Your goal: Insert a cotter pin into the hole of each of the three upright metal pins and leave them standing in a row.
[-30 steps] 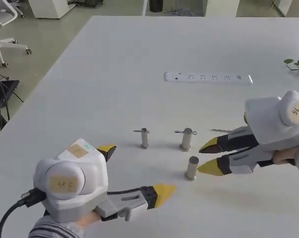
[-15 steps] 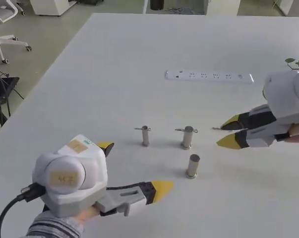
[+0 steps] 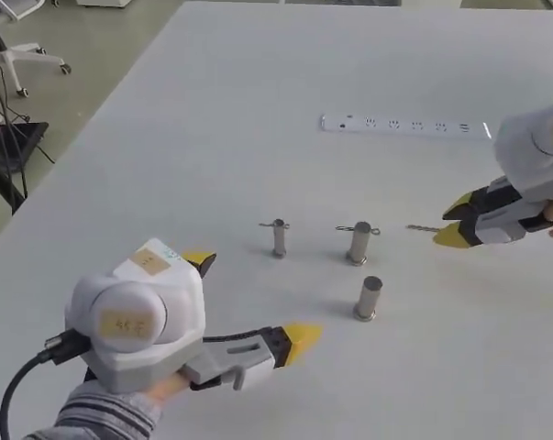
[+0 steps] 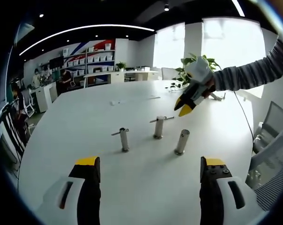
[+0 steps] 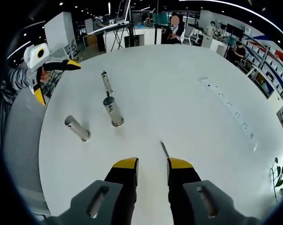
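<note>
Right gripper view is showing the yellow-tipped right gripper (image 5: 153,164) sitting empty, jaws slightly parted, just behind the thin loose wire cotter pin (image 5: 164,148) lying on the white table (image 5: 179,84). It is needing a square pinch at its near end (far end left free) for threading the bare grey upright metal pin (image 3: 369,298); the yellow-tipped left gripper (image 4: 150,161) is gaping empty.

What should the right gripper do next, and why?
Probably ease the right gripper forward and close on the loose cotter pin lying just ahead of its slightly open jaws. The front metal pin has no cotter pin yet; the other two pins already have theirs.
</note>
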A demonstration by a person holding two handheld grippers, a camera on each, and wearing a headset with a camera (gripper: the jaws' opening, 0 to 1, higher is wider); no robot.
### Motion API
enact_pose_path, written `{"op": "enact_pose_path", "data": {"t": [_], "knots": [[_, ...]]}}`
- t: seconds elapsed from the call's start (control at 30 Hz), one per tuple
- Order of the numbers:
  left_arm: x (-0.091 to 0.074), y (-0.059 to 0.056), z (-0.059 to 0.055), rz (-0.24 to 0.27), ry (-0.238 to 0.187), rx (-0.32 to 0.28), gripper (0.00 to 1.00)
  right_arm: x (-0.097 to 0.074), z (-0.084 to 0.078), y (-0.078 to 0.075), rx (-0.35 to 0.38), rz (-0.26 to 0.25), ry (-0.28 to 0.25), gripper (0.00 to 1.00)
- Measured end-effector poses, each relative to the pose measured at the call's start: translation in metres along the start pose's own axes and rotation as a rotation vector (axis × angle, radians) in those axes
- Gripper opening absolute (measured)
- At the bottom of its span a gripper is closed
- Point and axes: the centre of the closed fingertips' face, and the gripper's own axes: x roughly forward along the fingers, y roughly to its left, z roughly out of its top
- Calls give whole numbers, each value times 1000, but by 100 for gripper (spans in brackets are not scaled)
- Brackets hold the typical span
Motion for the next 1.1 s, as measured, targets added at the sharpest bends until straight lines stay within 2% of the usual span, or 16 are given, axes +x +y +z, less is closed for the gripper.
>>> {"op": "enact_pose_path", "data": {"t": [0.07,0.1,0.13,0.2,0.3,0.5,0.6,0.8,0.87,0.97,1.0,1.1], "knots": [[-1,-1,1,5,4,23,84,5,-2,-4,8,3,7,18],[-1,-1,1,7,5,29,84,14,-6,-16,14,8,18,17],[-2,0,2,8,5,35,84,17,-8,-19,11,8,24,17],[-2,1,4,10,0,38,84,20,-11,-21,5,3,43,16],[-2,1,5,6,-10,26,84,23,-13,-22,13,-2,60,15],[0,3,-6,4,14,-4,83,28,-16,-23,22,-4,94,10],[-1,3,-7,5,16,-12,83,28,-15,-22,24,5,94,8],[0,5,-12,0,24,-43,83,28,-14,-20,11,12,126,7],[1,4,-13,-3,28,-41,83,27,-14,-18,-4,9,145,6],[2,1,-14,-12,33,-35,83,27,-14,-11,-152,13,196,0],[2,1,-14,-13,35,-34,83,26,-15,-11,-171,9,207,0],[3,-1,-13,-20,36,-32,82,26,-15,-11,-139,9,211,0]]}}
